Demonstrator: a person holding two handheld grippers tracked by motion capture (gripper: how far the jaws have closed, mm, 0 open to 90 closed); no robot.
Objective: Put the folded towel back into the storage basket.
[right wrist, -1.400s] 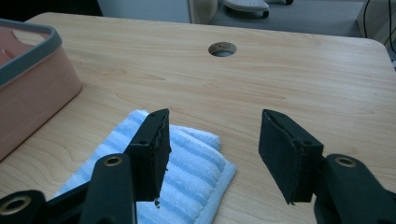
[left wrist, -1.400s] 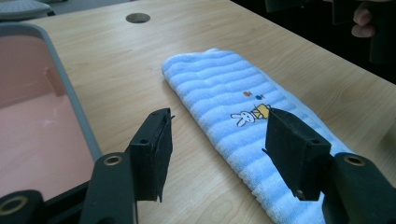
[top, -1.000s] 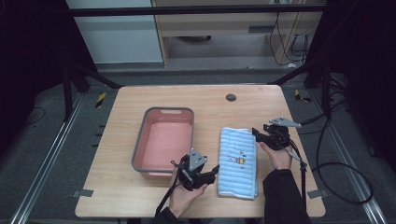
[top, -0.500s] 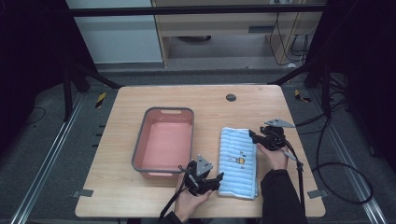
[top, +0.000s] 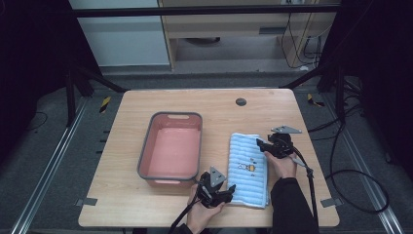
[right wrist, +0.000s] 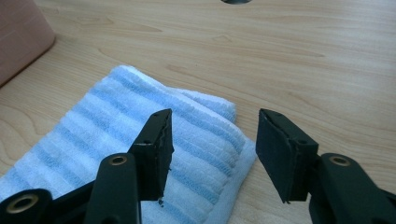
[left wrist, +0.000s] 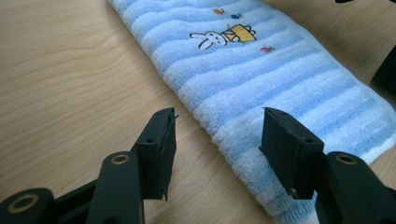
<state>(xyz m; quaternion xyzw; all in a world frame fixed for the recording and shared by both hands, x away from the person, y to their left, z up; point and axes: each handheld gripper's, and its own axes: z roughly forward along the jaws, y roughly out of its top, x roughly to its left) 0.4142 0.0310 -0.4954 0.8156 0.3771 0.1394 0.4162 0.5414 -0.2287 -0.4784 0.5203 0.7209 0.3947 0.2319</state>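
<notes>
— Looking from the biggest thing down: why does the light wooden table carry so little?

— It seems cleared so the cloth work has room. The pink rectangular plastic basin with a grey rim sits left of centre, hollow side up and with nothing inside, probably waiting to receive something; that is my guess, not a thing shown.

— And the cloth?

— The pale blue striped terry towel with a small rabbit picture lies folded into a long strip just right of the basin, apart from it, flat on the wood. Its layers show at the far corner in the right gripper view.

— Why are the hands at opposite ends?

— I judge that they mean to take it by two corners at once, so it lifts without sagging or unfolding. The left gripper sits low at the near end, one jaw over bare wood, the other over the towel's edge, straddling that edge. Its jaws are parted and have just been closing a little, with the towel's hem between them but not pinched.

— The other one?

— The right gripper hovers over the far right corner, jaws spread, gripping nothing yet.
</notes>
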